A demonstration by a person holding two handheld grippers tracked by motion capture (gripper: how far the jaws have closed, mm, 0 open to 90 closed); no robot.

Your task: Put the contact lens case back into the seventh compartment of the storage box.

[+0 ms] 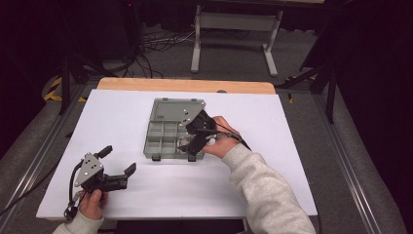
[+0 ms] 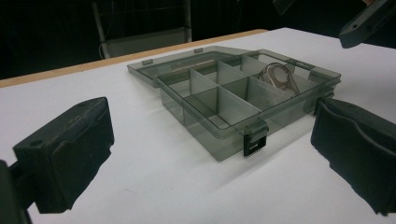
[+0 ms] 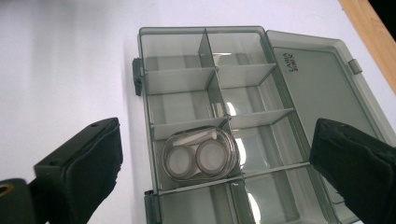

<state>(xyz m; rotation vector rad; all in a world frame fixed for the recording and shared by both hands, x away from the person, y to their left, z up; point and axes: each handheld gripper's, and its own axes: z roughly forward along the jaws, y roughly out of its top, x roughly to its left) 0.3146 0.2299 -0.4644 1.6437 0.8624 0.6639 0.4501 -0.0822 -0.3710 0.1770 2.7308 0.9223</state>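
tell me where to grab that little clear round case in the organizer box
Probably from straight above, jaws across the narrow sides of the clear case. It lies flat in a compartment of the organizer box, with dividers close around it, so a sideways approach is blocked. The open right gripper already hangs over it.

High view: fixed overhead, looks fwd and down across the whole table (image 1: 122,117). Left gripper view: low near the tabletop, faces the compartment box (image 2: 233,100) side-on from a little way off. Right gripper view: close above, looking steeply down into it. All three share the box.
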